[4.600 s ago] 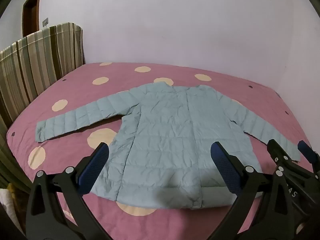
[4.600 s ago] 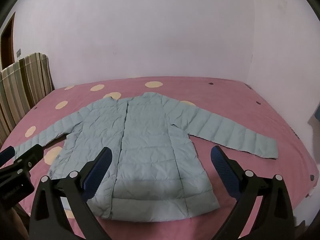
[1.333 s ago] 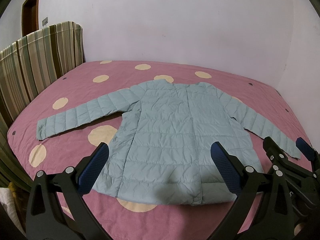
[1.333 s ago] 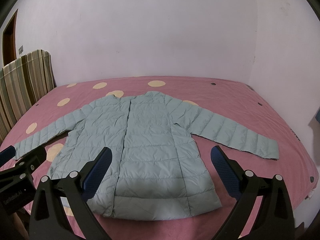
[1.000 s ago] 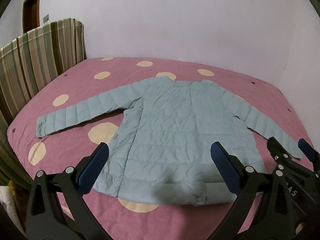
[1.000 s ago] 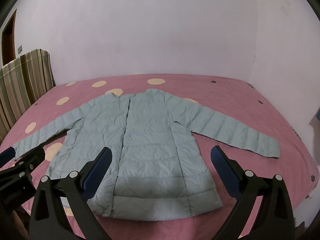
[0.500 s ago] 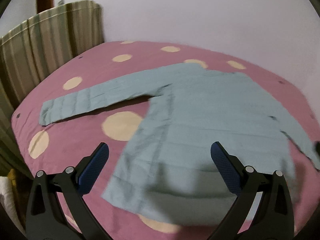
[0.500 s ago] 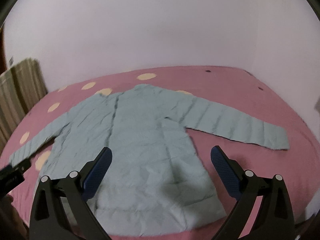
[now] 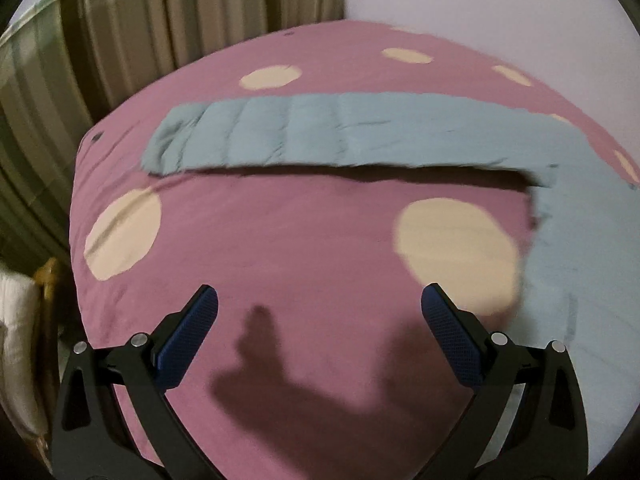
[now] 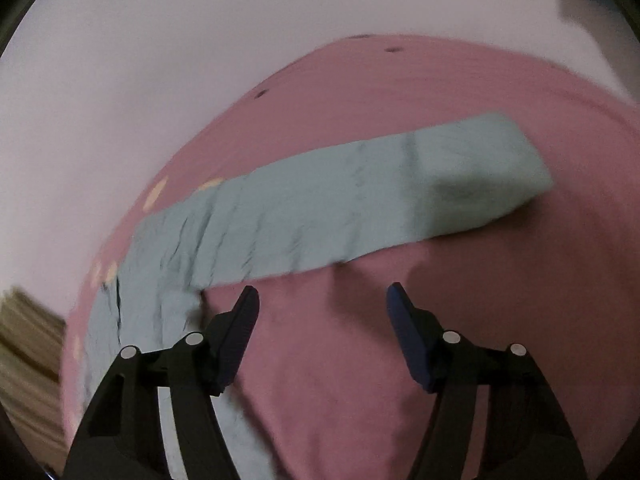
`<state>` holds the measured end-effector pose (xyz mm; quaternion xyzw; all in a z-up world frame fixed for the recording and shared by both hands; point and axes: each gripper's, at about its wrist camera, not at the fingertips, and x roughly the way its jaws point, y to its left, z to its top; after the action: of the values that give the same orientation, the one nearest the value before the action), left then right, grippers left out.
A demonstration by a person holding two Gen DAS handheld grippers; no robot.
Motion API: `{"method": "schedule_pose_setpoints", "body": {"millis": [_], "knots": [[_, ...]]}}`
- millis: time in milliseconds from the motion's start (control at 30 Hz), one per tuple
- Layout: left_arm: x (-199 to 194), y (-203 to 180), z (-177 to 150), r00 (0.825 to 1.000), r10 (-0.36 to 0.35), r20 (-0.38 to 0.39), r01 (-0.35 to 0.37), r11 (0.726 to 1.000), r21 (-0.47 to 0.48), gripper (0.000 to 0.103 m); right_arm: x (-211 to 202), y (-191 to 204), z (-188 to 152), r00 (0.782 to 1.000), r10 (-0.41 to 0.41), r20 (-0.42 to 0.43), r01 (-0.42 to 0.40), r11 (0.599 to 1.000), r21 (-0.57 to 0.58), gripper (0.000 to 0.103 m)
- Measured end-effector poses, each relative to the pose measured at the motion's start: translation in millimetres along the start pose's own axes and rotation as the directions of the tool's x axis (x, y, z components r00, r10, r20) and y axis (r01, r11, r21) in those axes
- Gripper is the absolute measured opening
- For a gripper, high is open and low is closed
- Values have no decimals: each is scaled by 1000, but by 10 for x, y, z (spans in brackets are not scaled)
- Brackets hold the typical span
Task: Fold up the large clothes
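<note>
A pale blue quilted jacket lies flat on a pink bed with cream dots. In the left wrist view its left sleeve (image 9: 320,132) stretches across ahead of my left gripper (image 9: 318,320), which is open, empty and above the bare sheet short of the sleeve. The jacket body (image 9: 580,248) is at the right edge. In the right wrist view the right sleeve (image 10: 360,208) runs up to the right, its cuff (image 10: 492,168) far ahead. My right gripper (image 10: 322,316) is open and empty, just short of the sleeve near the armpit.
A striped green and beige headboard (image 9: 120,40) stands behind the bed on the left. The bed's left edge (image 9: 78,240) drops off beside a wooden chair with white cloth (image 9: 24,340). A white wall (image 10: 160,80) borders the far side.
Both grippers have swung apart and moved in low over the bed: the left toward the left sleeve, the right toward the right sleeve. The jacket has not moved. Both stay open.
</note>
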<state>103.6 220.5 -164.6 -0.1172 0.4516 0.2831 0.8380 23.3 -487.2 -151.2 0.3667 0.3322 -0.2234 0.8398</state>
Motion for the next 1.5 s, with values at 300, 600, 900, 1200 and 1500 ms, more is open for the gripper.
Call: {"method": "schedule_pose_setpoints", "body": {"millis": [300,600,900,1200,1500], "knots": [[257,121,-57,999,43,-21,-44,998,-36,101,83,-872,205,997,52,64,-67,958,278,66],[280,96,-77,999,53,-8,-53,998,-43,101,215,-1291,405,980,77,185,-140,923,359,65],[300,94,-65,998,66,-13,-66,997,-36,101,200,-979,512,986,5,167,-48,966,255,9],[315,98,-72,998,69,-15,-69,997,-34,101,281,741,506,970,206,130,-196,976,-91,9],[324,108,-83,998,63,-16,-63,997,-38,101,738,2583,-152,921,375,-105,-387,850,-358,9]]}}
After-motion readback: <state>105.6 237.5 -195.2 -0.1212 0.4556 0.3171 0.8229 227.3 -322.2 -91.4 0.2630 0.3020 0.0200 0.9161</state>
